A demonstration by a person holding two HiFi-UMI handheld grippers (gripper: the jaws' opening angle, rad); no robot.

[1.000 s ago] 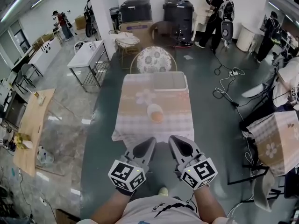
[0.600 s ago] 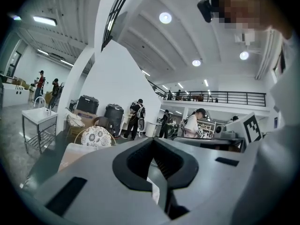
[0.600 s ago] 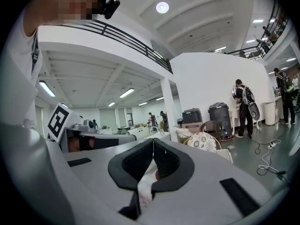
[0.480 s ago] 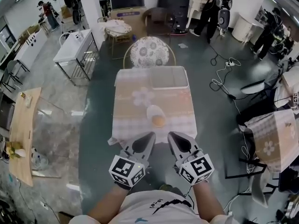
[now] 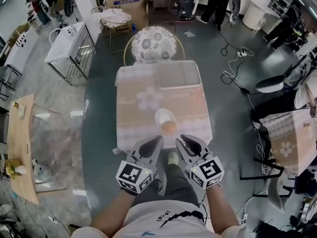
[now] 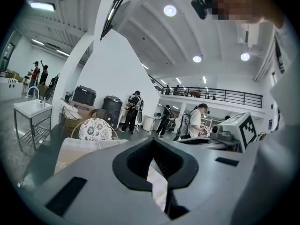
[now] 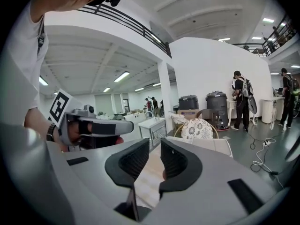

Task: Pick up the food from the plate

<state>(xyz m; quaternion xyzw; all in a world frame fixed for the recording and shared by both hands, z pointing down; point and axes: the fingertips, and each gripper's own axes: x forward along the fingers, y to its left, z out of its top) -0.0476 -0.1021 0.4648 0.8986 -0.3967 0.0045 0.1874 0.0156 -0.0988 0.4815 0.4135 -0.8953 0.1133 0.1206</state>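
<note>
You face orange food point(image 5: 169, 127) on a white plate point(image 5: 162, 115); your surface point(image 5: 134, 119) is pale pink, checked, with flower prints.

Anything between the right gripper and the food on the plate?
No. In the head view only bare tablecloth separates the right gripper, jaws opening with nothing between them, from the orange food on its plate.

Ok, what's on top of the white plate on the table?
One round orange piece of food sits at the near edge of the plate; the rest looks bare. The patch under the food is hidden.
</note>
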